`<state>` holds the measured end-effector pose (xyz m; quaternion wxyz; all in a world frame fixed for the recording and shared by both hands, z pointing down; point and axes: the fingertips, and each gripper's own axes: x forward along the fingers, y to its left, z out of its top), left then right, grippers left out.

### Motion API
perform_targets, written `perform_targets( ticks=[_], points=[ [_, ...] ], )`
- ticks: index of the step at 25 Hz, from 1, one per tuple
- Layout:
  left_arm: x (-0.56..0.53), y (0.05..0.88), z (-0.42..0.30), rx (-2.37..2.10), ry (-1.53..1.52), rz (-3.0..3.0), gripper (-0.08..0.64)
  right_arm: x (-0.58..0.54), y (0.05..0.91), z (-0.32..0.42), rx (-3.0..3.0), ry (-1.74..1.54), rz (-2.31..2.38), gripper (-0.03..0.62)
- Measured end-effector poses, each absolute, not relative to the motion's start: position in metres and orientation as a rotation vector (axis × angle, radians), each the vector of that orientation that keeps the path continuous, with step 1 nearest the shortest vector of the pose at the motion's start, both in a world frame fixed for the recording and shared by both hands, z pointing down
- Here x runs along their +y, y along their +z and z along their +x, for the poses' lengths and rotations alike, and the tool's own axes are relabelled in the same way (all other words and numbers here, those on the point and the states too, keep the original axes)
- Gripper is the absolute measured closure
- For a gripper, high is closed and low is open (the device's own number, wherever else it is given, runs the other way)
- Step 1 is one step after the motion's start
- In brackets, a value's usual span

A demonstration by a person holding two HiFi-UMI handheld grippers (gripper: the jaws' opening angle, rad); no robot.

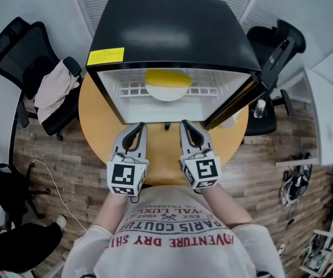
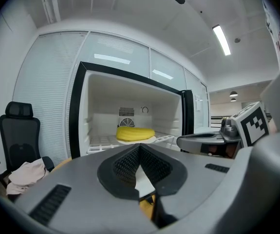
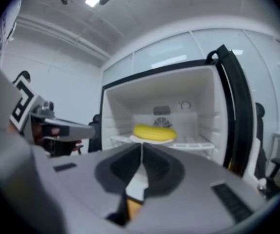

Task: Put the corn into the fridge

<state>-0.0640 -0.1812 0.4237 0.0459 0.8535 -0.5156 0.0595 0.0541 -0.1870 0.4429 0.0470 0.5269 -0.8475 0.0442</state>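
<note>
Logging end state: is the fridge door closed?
No, the fridge door stands swung open at the right, with the corn on its plate visible inside.

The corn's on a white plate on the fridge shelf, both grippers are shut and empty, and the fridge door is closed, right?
No, the fridge door is open, swung out to the person's right, as the head view shows. The rest holds: the corn lies on the white plate on the fridge shelf, and the left gripper and right gripper are both shut and empty.

Corn [image 1: 167, 78] on plate [image 1: 167, 93] inside fridge [image 1: 172, 33]
</note>
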Motion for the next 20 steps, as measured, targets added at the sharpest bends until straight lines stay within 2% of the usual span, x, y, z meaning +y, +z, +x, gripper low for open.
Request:
perform_targets(
  ticks=[20],
  points=[
    [-0.182,0.415,-0.066,-1.574,0.195,2.644,0.535,-0.186,0.428,0.054,-2.561,0.083,1.622,0.565]
  ],
)
